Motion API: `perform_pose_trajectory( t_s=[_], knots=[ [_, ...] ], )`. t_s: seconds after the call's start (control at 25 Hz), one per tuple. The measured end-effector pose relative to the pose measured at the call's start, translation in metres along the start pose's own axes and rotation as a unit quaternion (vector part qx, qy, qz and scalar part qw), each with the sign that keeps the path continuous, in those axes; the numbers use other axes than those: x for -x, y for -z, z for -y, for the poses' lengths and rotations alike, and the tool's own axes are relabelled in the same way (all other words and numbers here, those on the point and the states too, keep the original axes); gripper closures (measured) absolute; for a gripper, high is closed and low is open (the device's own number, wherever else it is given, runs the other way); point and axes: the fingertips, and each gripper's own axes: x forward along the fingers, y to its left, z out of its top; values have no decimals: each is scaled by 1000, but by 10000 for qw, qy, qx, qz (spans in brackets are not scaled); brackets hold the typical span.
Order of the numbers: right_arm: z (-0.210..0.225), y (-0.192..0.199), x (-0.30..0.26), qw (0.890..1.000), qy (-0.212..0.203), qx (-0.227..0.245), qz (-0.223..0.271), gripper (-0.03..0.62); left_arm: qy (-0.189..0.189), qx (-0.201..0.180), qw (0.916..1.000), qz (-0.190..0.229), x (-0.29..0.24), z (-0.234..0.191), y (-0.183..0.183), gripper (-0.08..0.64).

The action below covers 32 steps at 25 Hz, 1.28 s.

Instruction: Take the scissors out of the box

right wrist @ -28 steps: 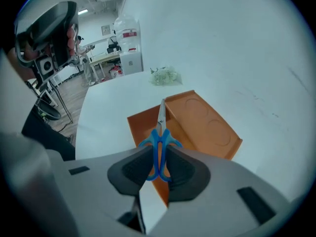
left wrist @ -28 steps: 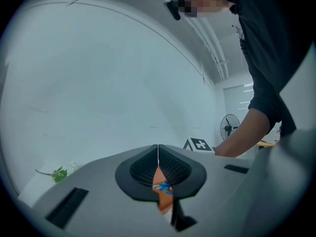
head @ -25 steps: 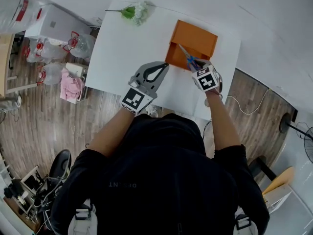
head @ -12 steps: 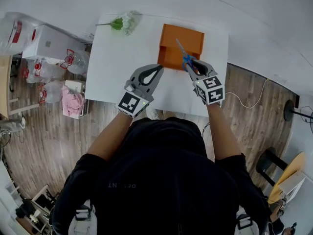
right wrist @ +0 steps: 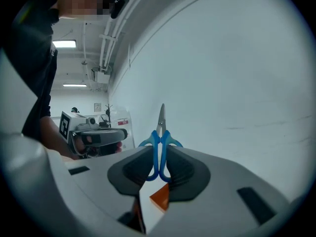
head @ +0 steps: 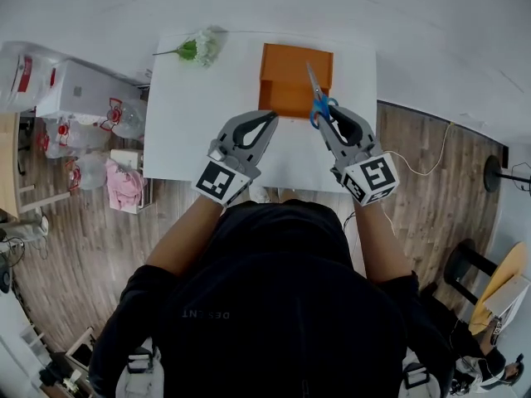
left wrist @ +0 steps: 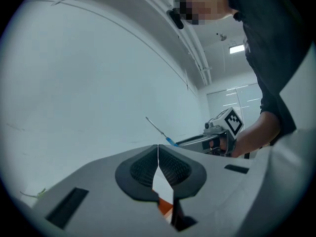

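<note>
One white tabletop (head: 199,114) carries an orange box (head: 294,81) and a flower sprig (head: 199,48) at its far left. Above the box's near edge, right tongs (head: 325,123) clamp blue-handled scissors (head: 317,106), blades pointing away along the tongs. Left tongs (head: 267,121) are closed and empty.

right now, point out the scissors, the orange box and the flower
scissors (head: 318,102), head view, top of the blue handles
orange box (head: 282,98), head view, near panel
flower (head: 207,45), head view, white bloom
</note>
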Motion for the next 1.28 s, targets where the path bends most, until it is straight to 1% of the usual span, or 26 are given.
perform_pose_trajectory(
  t_s=[0.2, 0.32, 0.44, 0.68, 0.96, 1.08, 1.28],
  knots=[
    [-5, -12, 21, 9987, 73, 56, 500, 500, 137, 51, 9999, -58, -5, 12, 1, 540],
    [-9, -15, 29, 9975, 150, 84, 684, 500, 190, 72, 9998, -79, -5, 17, 3, 540],
    [-10, -19, 33, 9966, 146, 32, 814, 500, 180, -15, 9998, -57, -7, 17, 2, 540],
    [-15, -26, 36, 9961, 68, 98, 872, 500, 218, -66, 9997, -46, -7, 17, -3, 540],
    [-17, -27, 36, 9966, 11, 148, 817, 500, 270, -116, 9996, -8, -7, 21, -8, 540],
    [-18, -26, 36, 9970, -1, 211, 746, 500, 264, -101, 9996, 2, -7, 22, -10, 540],
    [-19, -29, 34, 9964, -62, 254, 810, 500, 269, -29, 9996, -49, -9, 24, -14, 540]
  ],
)
